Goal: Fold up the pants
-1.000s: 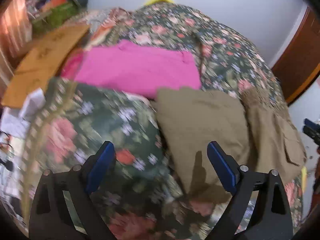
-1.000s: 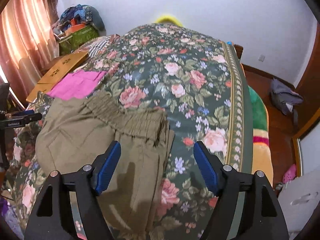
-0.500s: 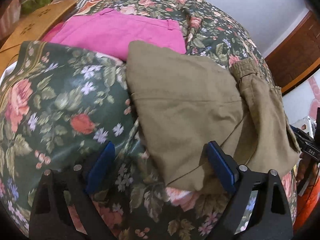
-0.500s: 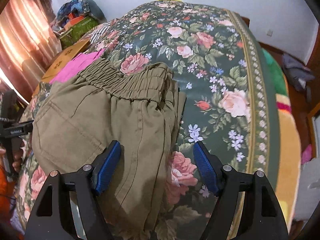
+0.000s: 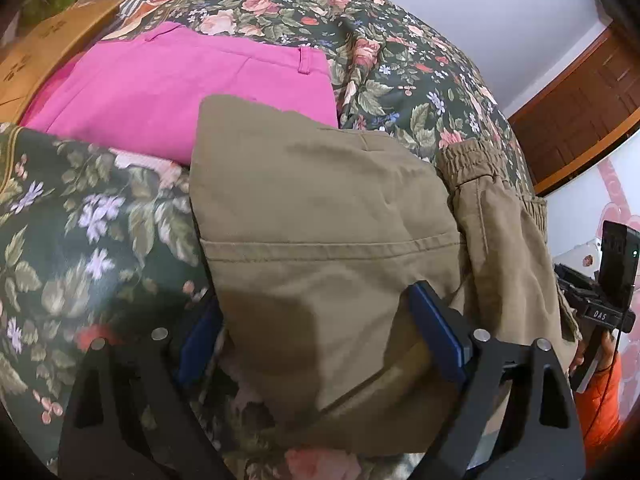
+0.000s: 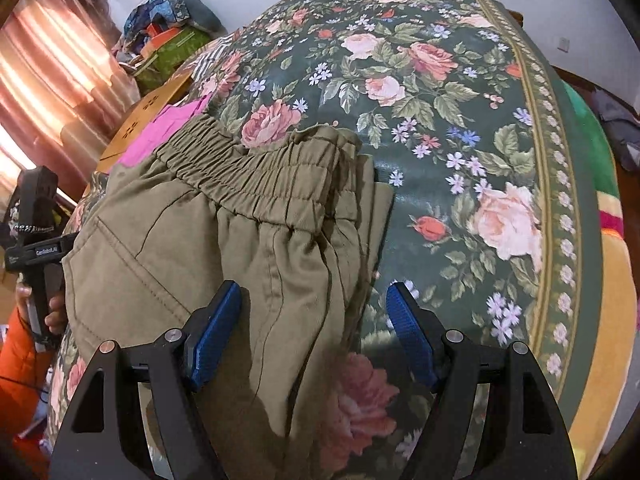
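Olive-khaki pants [image 5: 328, 232] lie folded on a floral bedspread [image 5: 80, 220], elastic waistband [image 6: 256, 176] toward the far side. In the left wrist view my left gripper [image 5: 316, 332] is open, its blue pads straddling the near folded edge of the pants. In the right wrist view my right gripper [image 6: 312, 332] is open over the right side of the pants [image 6: 224, 248]; the left pad lies over the cloth and the right pad over the bedspread [image 6: 460, 120]. Neither holds cloth.
Folded pink pants [image 5: 180, 84] lie beyond the khaki ones. A cardboard box [image 5: 44, 44] and piled clutter [image 6: 168, 40] sit at the bed's left. Curtains [image 6: 48, 72] hang at left. A wooden door [image 5: 580, 112] is at right.
Both grippers moved closer and lower over the pants. The left pads now straddle the folded edge; the right gripper has come nearer the waistband side.
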`<state>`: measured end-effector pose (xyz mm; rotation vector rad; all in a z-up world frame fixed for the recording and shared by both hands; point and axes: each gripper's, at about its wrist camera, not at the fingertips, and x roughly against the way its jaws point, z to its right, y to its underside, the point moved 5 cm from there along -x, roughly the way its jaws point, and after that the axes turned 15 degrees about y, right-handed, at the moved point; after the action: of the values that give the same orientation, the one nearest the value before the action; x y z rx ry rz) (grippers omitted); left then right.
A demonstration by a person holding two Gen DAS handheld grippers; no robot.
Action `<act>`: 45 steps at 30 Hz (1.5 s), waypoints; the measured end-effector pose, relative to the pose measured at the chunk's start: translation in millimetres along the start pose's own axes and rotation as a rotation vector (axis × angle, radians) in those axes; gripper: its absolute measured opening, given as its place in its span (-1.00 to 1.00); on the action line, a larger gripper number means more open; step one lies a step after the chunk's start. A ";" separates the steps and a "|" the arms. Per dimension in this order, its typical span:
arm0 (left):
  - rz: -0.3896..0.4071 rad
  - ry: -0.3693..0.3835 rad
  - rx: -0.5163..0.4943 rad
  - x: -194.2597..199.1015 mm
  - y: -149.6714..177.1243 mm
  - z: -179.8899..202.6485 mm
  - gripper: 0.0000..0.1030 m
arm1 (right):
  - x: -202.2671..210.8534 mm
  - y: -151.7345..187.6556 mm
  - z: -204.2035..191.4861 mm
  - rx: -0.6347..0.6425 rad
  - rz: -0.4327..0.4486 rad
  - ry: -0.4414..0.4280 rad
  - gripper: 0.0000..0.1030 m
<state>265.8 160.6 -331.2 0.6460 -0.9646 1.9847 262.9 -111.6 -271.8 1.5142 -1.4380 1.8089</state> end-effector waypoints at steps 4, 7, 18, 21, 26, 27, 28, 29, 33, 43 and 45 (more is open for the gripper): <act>0.001 0.021 0.003 -1.0 -6.0 1.0 0.36 | -4.7 -3.5 -1.5 0.002 -0.005 -0.029 0.27; 0.001 0.020 -0.002 -0.6 -6.9 2.7 0.16 | -5.4 -5.7 -2.4 0.005 -0.004 -0.041 0.19; 0.025 -0.025 -0.018 17.6 -7.2 9.7 -0.58 | -1.5 -15.4 -4.9 0.010 0.026 -0.007 -0.29; 0.028 -0.056 -0.058 23.2 -5.9 17.8 -0.65 | 6.0 -20.3 -6.1 0.027 0.042 0.007 -0.58; 0.044 -0.105 -0.106 35.2 -0.7 27.8 -0.76 | 19.6 -22.1 -11.8 0.035 0.062 0.009 -0.70; 0.047 -0.111 -0.114 37.5 0.1 29.2 -0.82 | 21.9 -20.6 -12.6 0.035 0.066 0.007 -0.70; 0.050 -0.096 -0.127 41.1 2.0 33.2 -0.93 | 24.6 -18.4 -13.3 0.034 0.071 0.005 -0.71; 0.051 -0.078 -0.133 43.5 3.3 36.8 -0.93 | 26.9 -17.5 -14.6 0.034 0.075 0.004 -0.72; 0.059 -0.080 -0.207 54.4 9.7 56.4 -0.96 | 39.8 -15.4 -20.3 0.026 0.101 -0.010 -0.75; 0.006 -0.024 -0.145 42.4 17.4 53.5 -0.94 | 68.1 -10.6 -26.6 0.039 0.148 -0.005 -0.77; -0.016 -0.029 -0.140 32.8 19.5 51.2 -0.77 | 65.5 -6.2 -22.8 0.035 0.136 0.002 -0.77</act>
<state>236.6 126.5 -285.9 0.6032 -1.1016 1.8797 233.6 -109.7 -208.6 1.4634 -1.5497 1.9225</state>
